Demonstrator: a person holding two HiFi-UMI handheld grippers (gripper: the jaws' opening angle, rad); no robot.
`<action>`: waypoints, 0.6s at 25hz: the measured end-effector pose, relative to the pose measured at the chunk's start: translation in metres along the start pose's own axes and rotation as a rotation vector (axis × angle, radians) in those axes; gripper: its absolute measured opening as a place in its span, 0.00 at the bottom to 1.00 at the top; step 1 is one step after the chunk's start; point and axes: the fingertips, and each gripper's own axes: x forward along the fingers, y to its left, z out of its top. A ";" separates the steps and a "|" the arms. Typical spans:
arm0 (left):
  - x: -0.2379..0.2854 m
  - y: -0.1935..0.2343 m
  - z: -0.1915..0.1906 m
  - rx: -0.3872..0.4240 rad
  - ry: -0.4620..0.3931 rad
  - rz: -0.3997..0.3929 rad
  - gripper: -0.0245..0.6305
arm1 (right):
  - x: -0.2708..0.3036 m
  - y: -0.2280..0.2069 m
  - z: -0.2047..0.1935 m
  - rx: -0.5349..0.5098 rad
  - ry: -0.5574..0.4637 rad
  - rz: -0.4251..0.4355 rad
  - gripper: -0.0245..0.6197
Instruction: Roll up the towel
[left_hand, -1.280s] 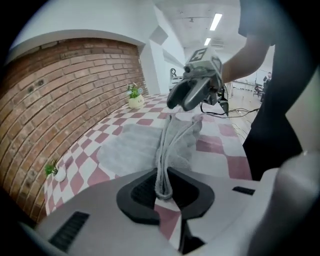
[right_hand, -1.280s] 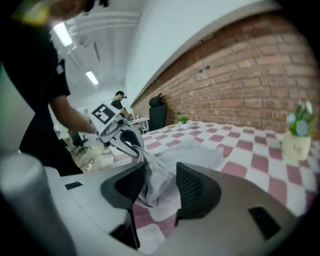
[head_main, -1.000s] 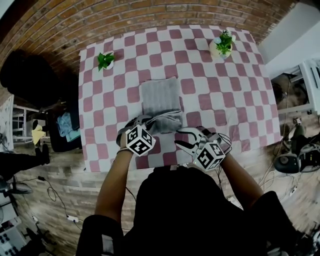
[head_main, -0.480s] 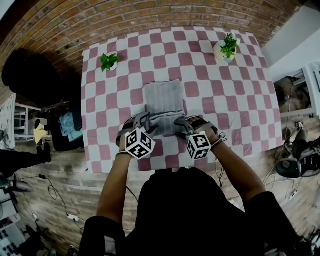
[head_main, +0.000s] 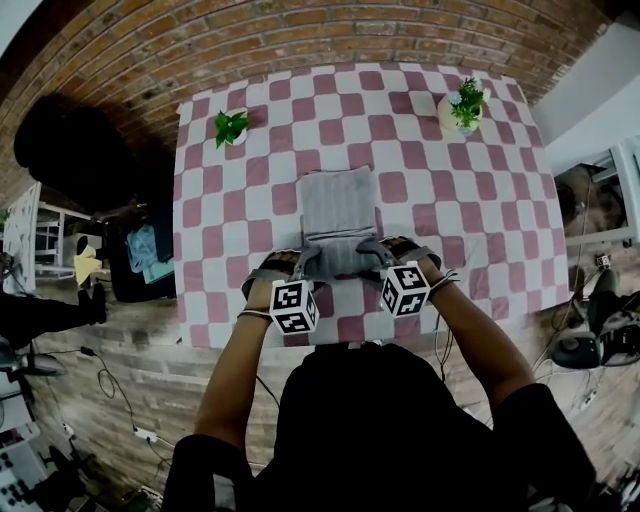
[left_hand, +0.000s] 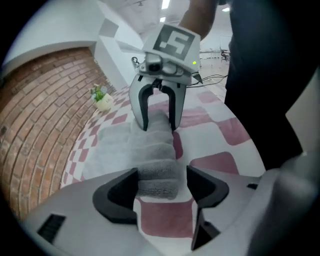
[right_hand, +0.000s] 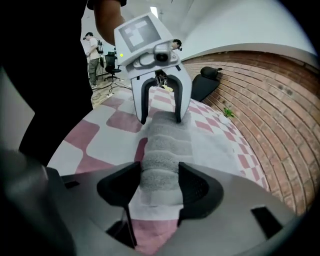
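A grey towel (head_main: 338, 203) lies on the checked table, its near part wound into a roll (head_main: 340, 258). My left gripper (head_main: 305, 263) straddles the roll's left end (left_hand: 157, 175). Its jaws have just been opening; one pad touches the cloth and a gap shows at the other, so it is open. My right gripper (head_main: 372, 250) sits over the right end (right_hand: 160, 172). Its jaws have also just widened, but both pads still hug the roll. Each gripper view shows the other gripper at the roll's far end: the right gripper (left_hand: 157, 125) and the left gripper (right_hand: 160, 117).
The pink-and-white checked tablecloth (head_main: 460, 200) covers the table, whose near edge is just under my hands. Two small potted plants (head_main: 232, 128) (head_main: 466, 105) stand at the far corners. A dark chair (head_main: 70, 150) and a cluttered stand (head_main: 140, 260) are on the left.
The right gripper has dropped from the table's near edge onto the roll's right end. The left gripper has turned and opened at the left end. The roll now lies straight between them.
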 end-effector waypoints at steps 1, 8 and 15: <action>0.002 0.003 -0.004 -0.024 0.005 -0.021 0.50 | -0.001 -0.001 0.001 0.010 -0.006 0.007 0.41; 0.013 0.002 -0.014 0.041 0.033 -0.104 0.37 | -0.002 -0.004 -0.004 0.019 -0.045 0.021 0.41; 0.005 -0.001 -0.010 -0.061 -0.004 -0.146 0.22 | -0.005 0.000 -0.003 0.131 -0.086 0.048 0.29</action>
